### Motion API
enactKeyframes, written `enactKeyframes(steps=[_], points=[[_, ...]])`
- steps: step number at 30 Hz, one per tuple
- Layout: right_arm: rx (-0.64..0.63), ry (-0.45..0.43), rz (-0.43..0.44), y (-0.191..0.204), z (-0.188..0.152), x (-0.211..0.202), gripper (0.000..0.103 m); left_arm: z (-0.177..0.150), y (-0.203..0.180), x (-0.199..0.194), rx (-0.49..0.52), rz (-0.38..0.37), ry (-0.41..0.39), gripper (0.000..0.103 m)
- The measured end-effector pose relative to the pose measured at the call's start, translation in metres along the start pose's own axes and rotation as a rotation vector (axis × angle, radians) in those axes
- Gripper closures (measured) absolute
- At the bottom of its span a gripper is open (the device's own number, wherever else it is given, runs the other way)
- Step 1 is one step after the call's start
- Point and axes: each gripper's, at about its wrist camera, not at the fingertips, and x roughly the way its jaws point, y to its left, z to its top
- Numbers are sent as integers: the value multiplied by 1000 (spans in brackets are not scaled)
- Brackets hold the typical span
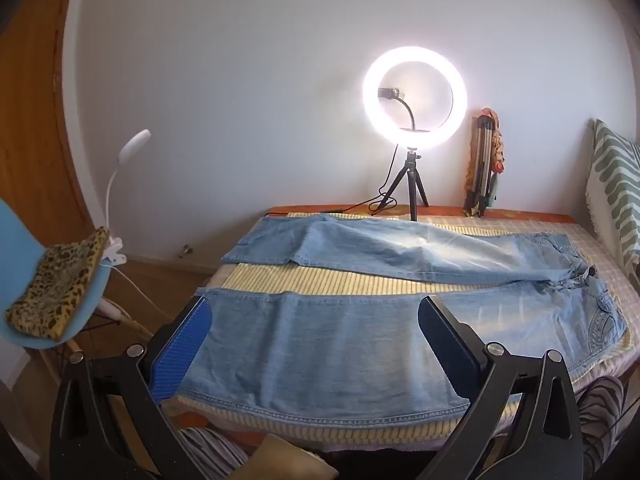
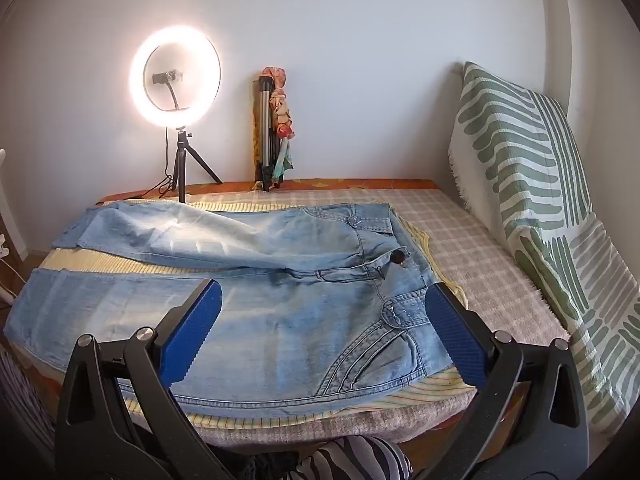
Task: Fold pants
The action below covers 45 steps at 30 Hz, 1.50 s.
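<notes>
Light blue denim pants (image 1: 360, 312) lie flat on the bed, legs spread apart in a V, hems to the left, waist to the right. My left gripper (image 1: 316, 312) is open and empty above the near leg close to its hem. My right gripper (image 2: 324, 304) is open and empty above the near hip and pocket (image 2: 376, 356) of the pants (image 2: 280, 280). The waist button (image 2: 398, 257) shows beyond it.
A lit ring light on a tripod (image 1: 414, 98) stands at the bed's far edge, with a folded tripod (image 1: 482, 164) against the wall. A striped cushion (image 2: 532, 184) leans at the right. A blue chair (image 1: 48, 280) with a leopard cloth stands left.
</notes>
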Motion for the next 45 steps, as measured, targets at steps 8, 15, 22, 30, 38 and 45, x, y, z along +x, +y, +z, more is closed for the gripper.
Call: enactKeyframes(steps=[8,15,22,30,38,45], points=[[-11,2,-5,1,0,1,0,-1,2,0,-1,5,-7,0],[-12,1,-11,1,1,0,0,2,2,3,-15,5,-6,0],[-3,-3,-9,-2,2,1,0,3,1,1,-19,7,-14,0],[0,-4,-10,-2,2,1,0,5,0,1,-13,12,-20,0],[-3,-3,-10,-1,3,1,0,6,2,1,-18,11,-25,0],[-1,-4,-10,-1,3,0,0,6,2,-1,-20,9,-31,0]])
